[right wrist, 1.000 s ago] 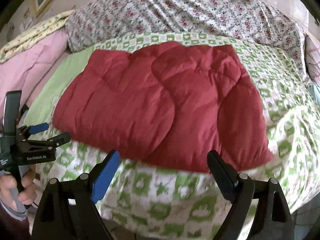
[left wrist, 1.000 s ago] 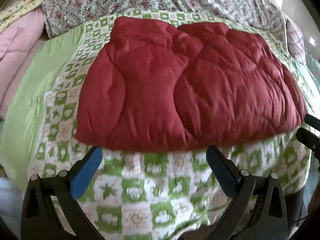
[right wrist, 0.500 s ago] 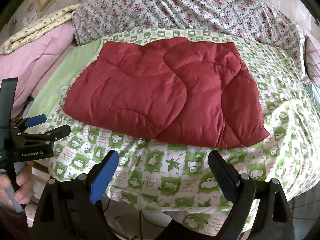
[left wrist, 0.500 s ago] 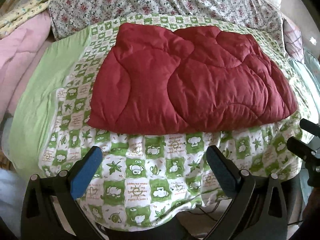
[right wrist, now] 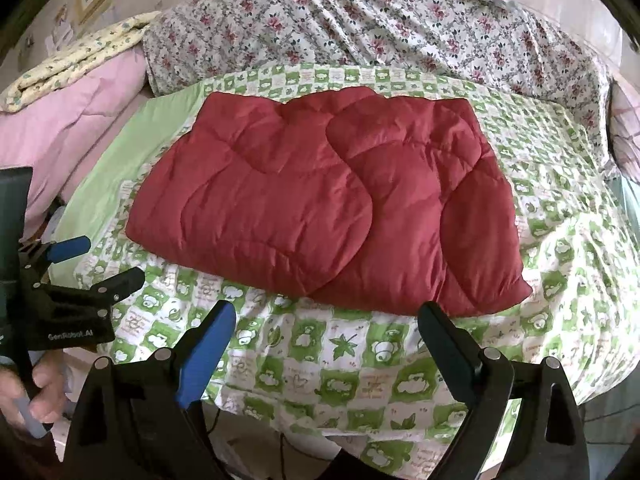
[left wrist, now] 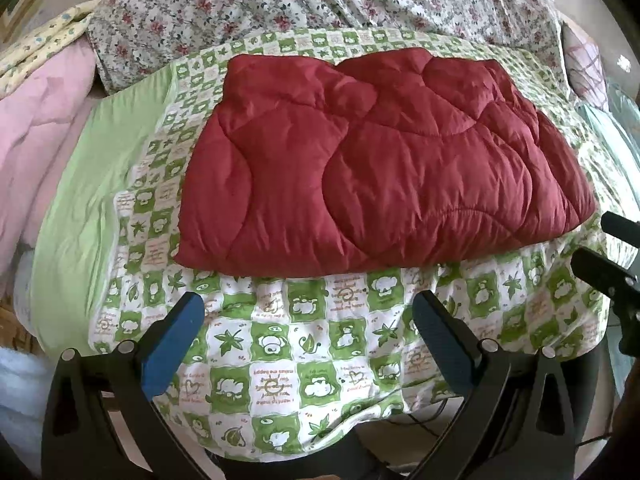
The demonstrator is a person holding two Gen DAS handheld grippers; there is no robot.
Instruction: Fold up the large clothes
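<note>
A dark red quilted garment (left wrist: 372, 164) lies folded flat in a rough rectangle on the green-and-white patterned bed cover (left wrist: 280, 344). The right wrist view shows the same red garment (right wrist: 320, 200) with one rounded layer lapped over another. My left gripper (left wrist: 308, 312) hangs open in front of the bed's near edge, short of the garment, with nothing between its fingers. My right gripper (right wrist: 328, 320) is also open and empty, below the garment's near right corner. The left gripper (right wrist: 96, 264) appears again at the left of the right wrist view, held by a hand (right wrist: 44, 392).
A floral bedspread (right wrist: 380, 28) covers the far part of the bed. Pink and yellow folded bedding (right wrist: 68, 104) is stacked at the left. A plain light green strip (left wrist: 88, 216) borders the cover's left side. The bed's near edge drops off just ahead of both grippers.
Both grippers have drawn back from the bed, so the garment looks smaller and farther and more of the cover's hanging edge shows. The garment itself has not moved.
</note>
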